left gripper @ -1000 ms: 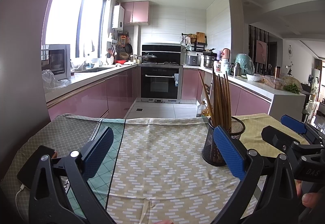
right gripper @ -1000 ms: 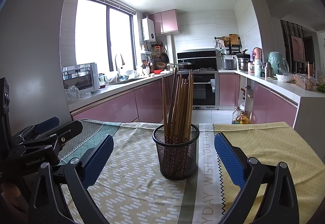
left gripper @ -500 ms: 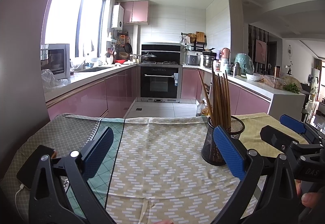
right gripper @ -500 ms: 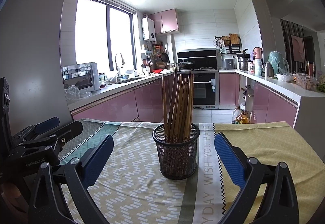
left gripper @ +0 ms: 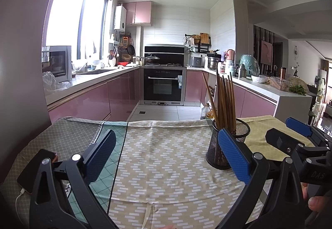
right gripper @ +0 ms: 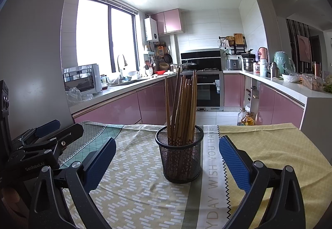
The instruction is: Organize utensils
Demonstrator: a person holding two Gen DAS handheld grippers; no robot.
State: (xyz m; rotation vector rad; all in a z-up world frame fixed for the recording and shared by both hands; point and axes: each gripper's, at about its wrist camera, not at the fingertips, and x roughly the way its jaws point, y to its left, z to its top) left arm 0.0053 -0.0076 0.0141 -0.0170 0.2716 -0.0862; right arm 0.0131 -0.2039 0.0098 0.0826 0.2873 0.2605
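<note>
A black mesh cup (right gripper: 180, 156) stands on the cloth-covered table (right gripper: 132, 193) and holds several brown chopsticks (right gripper: 182, 104) upright. My right gripper (right gripper: 167, 161) is open and empty, its blue pads on either side of the cup and nearer the camera. My left gripper (left gripper: 167, 157) is open and empty over the cloth, left of the cup (left gripper: 224, 146), whose chopsticks (left gripper: 225, 100) stick up behind the right pad. Each gripper shows at the edge of the other's view.
A phone (left gripper: 35, 168) with a white cable lies at the table's left edge. The cloth ends at the table's far edge, with the kitchen floor beyond. Pink cabinets, an oven (left gripper: 164, 85) and cluttered counters stand far behind.
Almost nothing has changed. Both grippers stay open and hold their places; the views shift only very slightly.
</note>
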